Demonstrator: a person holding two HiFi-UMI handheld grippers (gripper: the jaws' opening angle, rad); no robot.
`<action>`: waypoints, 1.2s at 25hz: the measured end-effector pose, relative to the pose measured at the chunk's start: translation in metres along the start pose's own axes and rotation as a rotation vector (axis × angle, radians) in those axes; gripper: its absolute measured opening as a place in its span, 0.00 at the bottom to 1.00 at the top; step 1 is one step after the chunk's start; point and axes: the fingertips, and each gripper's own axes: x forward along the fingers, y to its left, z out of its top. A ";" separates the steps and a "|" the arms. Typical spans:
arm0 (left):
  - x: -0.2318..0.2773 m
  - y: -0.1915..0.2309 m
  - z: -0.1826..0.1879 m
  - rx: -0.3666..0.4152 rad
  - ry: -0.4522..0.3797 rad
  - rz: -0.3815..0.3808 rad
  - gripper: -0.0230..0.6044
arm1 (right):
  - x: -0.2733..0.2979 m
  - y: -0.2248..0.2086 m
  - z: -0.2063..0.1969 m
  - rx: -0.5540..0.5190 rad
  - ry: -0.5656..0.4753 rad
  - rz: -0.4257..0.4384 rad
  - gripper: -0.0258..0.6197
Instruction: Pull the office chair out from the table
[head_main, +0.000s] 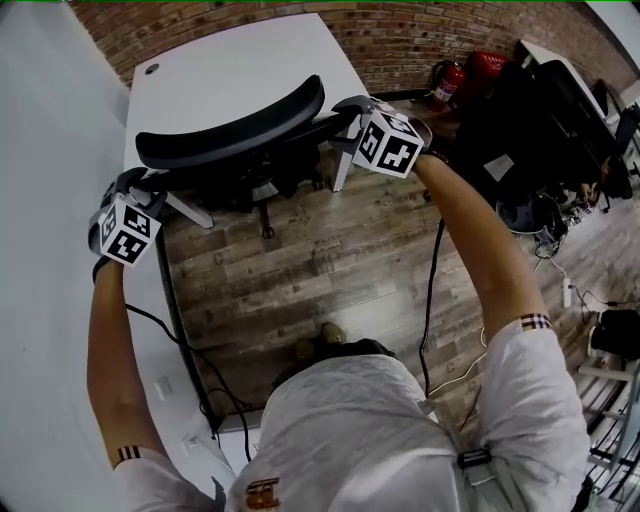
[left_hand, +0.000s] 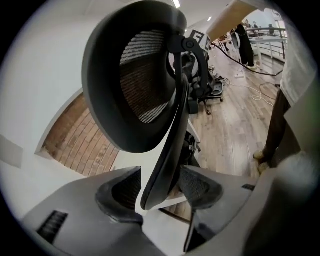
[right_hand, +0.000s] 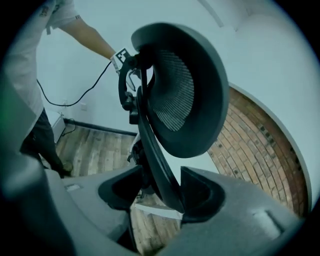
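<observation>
Chair (head_main: 232, 135) had not been pulled out yet. Its backrest (right_hand: 185, 90) stood right at the edge of the white surface (head_main: 250, 60), and the seat was out of my sight below it. The wooden floor (head_main: 330, 260) lay bare between it and the person's shoes (head_main: 320, 345).

I judged that only the approach was done. My left tongs (left_hand: 159, 192) stood released and spread wide, with one side rim of the backrest between the jaws and neither pad squeezing it. My right tongs (right_hand: 160, 192) were the same at the other rim: spread, with the rim close against one pad but not gripped.

By my reading, what was left was to clench both on the rim and then draw the chair back, clear of the surface.

I could read almost no writing. The cubes (head_main: 388, 143) carried only black-and-white square markers, one patch of which resembled a letter F. A reddish print on the shirt (head_main: 262, 492) was too blurred to read. The red extinguisher (head_main: 450, 82) by the brick wall (head_main: 400, 35) showed no legible label.
</observation>
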 end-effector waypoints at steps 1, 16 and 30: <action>0.005 0.000 -0.002 0.021 0.015 -0.013 0.41 | 0.006 0.000 -0.005 -0.021 0.023 0.016 0.40; 0.057 -0.016 -0.020 0.221 0.138 -0.200 0.41 | 0.071 0.011 -0.043 -0.307 0.221 0.248 0.38; 0.069 -0.021 -0.030 0.320 0.207 -0.168 0.17 | 0.083 0.013 -0.045 -0.355 0.236 0.176 0.16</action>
